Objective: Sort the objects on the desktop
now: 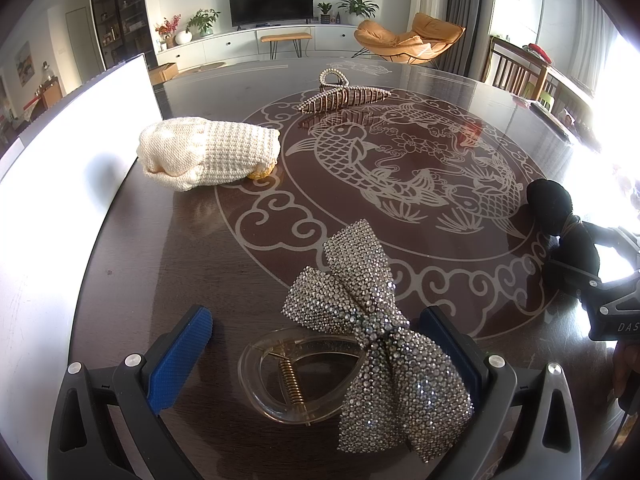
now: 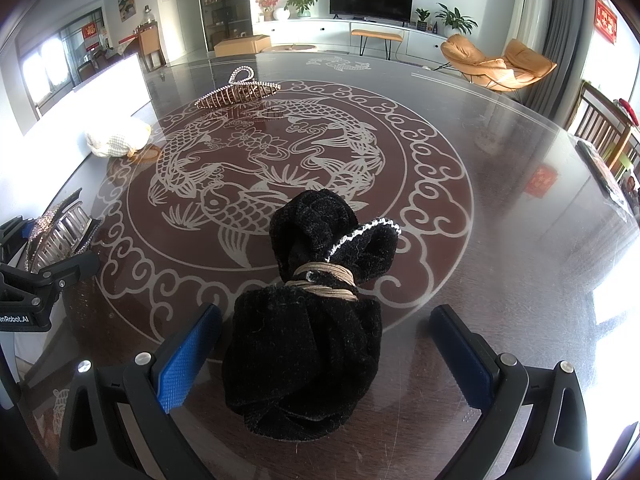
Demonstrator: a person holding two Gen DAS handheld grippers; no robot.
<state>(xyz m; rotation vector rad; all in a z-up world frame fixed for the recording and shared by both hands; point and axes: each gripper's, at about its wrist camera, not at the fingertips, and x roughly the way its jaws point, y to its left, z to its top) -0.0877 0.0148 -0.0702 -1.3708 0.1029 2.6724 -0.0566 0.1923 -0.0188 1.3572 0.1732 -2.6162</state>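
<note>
On the table [image 1: 192, 256]: bow hair clip [image 1: 376, 316] nearest in the left wrist view, lying between the spread fingers of the left gripper [image 1: 316, 340]; knitted pouch [image 1: 208, 152] farther back to the left, just beside a board [image 1: 80, 152] along the table's left edge; claw clip [image 1: 344, 98] behind, toward the far side. To the right, well apart from the bow clip: velvet scrunchie [image 2: 316, 312], lying between the parted fingers of the right gripper [image 2: 324, 348].
</note>
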